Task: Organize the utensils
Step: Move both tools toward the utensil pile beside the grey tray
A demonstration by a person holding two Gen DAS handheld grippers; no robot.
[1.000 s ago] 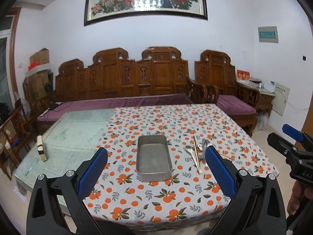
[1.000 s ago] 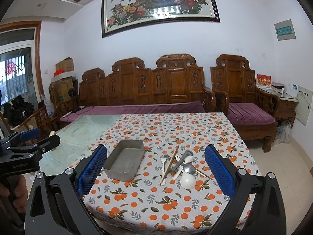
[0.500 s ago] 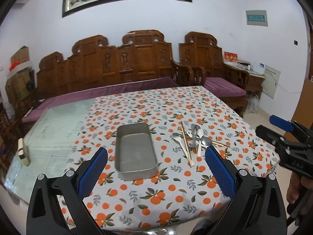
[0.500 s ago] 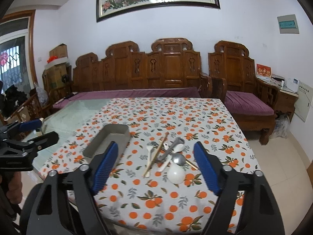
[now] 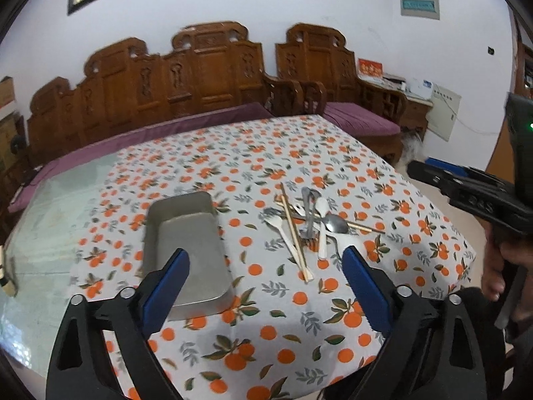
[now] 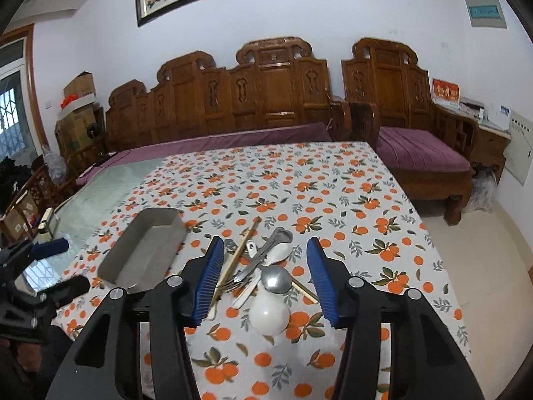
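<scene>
Utensils lie tangled in one heap [image 6: 263,266] on the orange-patterned tablecloth of the counter [image 6: 333,200]: wooden chopsticks [image 6: 238,255], a steel spoon [image 6: 275,280], a steel fork, white plastic spoons and a white round-bowled ladle spoon [image 6: 269,315] crossing one another, so each must probably be picked out singly. The right hand-held gripper [image 6: 263,278] points straight at this heap, its jaws narrowing with nothing gripped, seemingly sizing down for a thin handle. An empty grey rectangular metal tray [image 5: 186,250] sits just left of the heap, likely the destination. The left hand-held gripper [image 5: 266,286] hangs above the counter, released and only starting to narrow, its left finger over the tray's near end, perhaps to steady it.
</scene>
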